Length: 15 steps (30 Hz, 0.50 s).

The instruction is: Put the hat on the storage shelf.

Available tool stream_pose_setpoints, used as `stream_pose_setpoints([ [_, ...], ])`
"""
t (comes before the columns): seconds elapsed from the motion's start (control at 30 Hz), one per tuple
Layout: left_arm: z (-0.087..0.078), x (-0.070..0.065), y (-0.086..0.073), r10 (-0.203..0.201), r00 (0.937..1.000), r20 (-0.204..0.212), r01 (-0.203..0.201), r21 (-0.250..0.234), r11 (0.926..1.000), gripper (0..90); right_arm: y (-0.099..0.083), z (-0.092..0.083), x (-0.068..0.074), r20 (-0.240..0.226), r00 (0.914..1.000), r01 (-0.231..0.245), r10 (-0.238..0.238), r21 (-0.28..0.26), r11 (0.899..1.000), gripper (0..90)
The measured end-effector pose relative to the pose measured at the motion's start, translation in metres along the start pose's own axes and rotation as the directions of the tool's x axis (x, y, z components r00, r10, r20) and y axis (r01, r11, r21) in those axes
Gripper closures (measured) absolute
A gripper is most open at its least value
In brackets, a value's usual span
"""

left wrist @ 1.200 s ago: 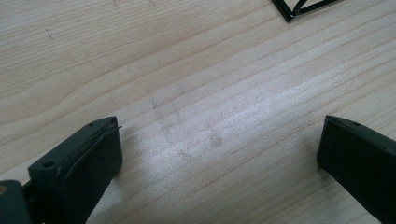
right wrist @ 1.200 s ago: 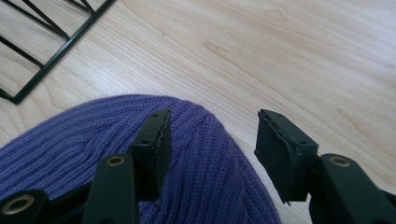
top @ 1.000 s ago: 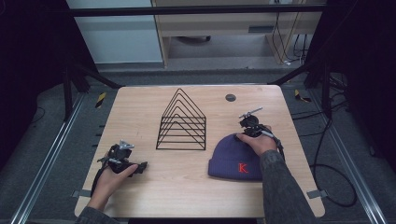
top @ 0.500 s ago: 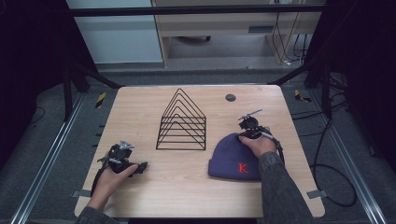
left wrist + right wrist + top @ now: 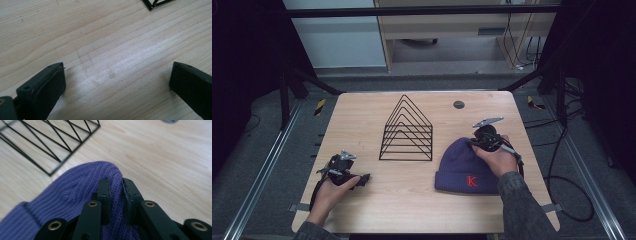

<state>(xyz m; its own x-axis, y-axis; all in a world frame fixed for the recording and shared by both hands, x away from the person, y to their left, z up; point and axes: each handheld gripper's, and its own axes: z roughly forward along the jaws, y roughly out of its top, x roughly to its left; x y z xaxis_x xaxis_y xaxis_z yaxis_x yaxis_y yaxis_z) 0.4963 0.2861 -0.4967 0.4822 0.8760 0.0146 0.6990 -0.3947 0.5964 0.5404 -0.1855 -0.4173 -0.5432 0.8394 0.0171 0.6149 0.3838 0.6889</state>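
My right gripper's fingers are pinching a fold of knit near the rounded top of the purple hat, with a ridge of the fabric squeezed up in the narrow gap between the two pads; the jaws have just been closing on it. In the high view I am seeing that gripper sitting over the upper right part of the hat, my right hand wrapping around its body and my grey sleeve running back toward the near edge. The hat is lying on the right half of the wooden table, its folded brim with a red letter K turned toward me and its top pointing away. Just to its left the black wire rack is standing near the middle of the table, close to the hat but not touching it, and the right gripper view is catching its corner beyond the knit. A small dark disc is lying near the far edge. On the other side, my left gripper's fingers are standing spread wide apart with nothing but bare wood between them. That gripper is resting low at the near left of the table in my left hand, well apart from the hat.
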Motion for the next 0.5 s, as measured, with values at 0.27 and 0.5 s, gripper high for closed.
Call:
stream_pose_setpoints([
  [0.27,-0.001,0.0,0.0,0.031,0.9992,0.026,-0.031,-0.006,0.9995,0.2,0.001,-0.042,0.012,-0.031,0.9993,0.017,-0.02,-0.099,0.995,78.3],
  [0.5,-0.012,0.006,0.004,-0.018,0.9989,0.044,0.022,-0.097,0.995,3.8,0.003,-0.071,0.027,-0.035,0.9977,0.051,-0.059,-0.187,0.981,78.6],
])
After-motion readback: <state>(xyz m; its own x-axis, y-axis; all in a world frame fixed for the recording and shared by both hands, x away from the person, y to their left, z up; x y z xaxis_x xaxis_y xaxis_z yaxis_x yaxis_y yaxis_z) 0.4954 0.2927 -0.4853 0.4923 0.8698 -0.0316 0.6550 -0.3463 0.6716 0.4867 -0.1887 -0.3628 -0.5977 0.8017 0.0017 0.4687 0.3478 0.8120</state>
